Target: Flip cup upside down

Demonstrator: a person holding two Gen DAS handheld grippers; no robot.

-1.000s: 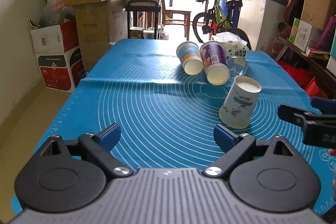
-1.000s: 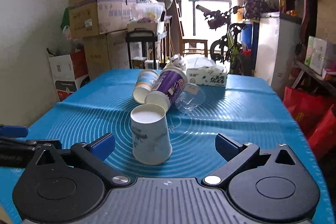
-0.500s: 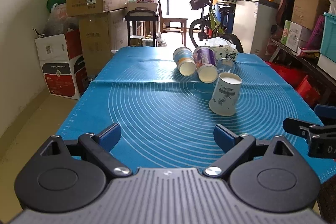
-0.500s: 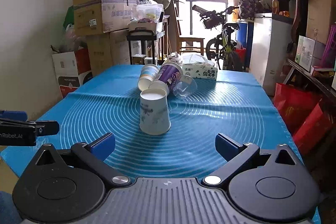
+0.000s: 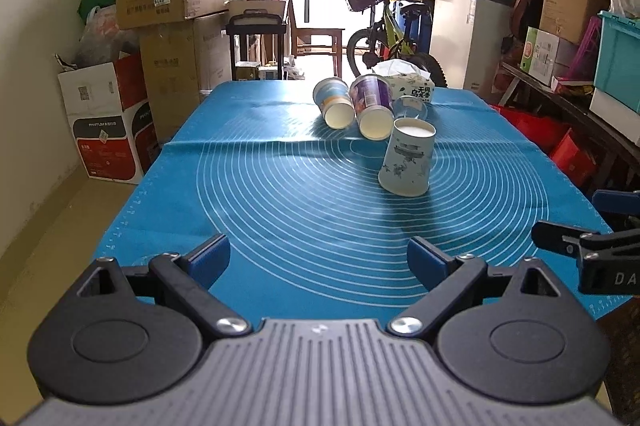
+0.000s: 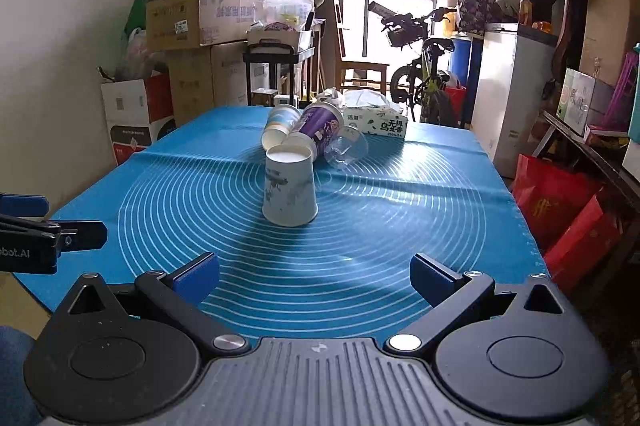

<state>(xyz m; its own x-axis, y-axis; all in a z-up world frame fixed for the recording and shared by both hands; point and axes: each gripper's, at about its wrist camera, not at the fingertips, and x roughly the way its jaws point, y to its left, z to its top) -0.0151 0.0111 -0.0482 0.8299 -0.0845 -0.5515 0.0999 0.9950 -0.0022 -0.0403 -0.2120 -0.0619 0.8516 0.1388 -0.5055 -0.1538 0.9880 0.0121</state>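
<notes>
White paper cup [image 5: 408,162] stands mouth-down near the centre of the blue mat [image 5: 280,210], wide rim on the mat, flat base up, long axis vertical with a slight lean. Broad bare mat lies between it and the near edge. Just behind: two paper cups lie on their sides, a blue one [image 5: 335,102] and a purple one [image 5: 373,106], mouths toward the cameras, beside a clear plastic cup [image 6: 347,148] and a tissue box [image 6: 376,122]. Left gripper [image 5: 319,258] and right gripper [image 6: 315,276] hover at the near edge, jaws spread wide, holding nothing. The mat is smooth, printed with concentric rings.
</notes>
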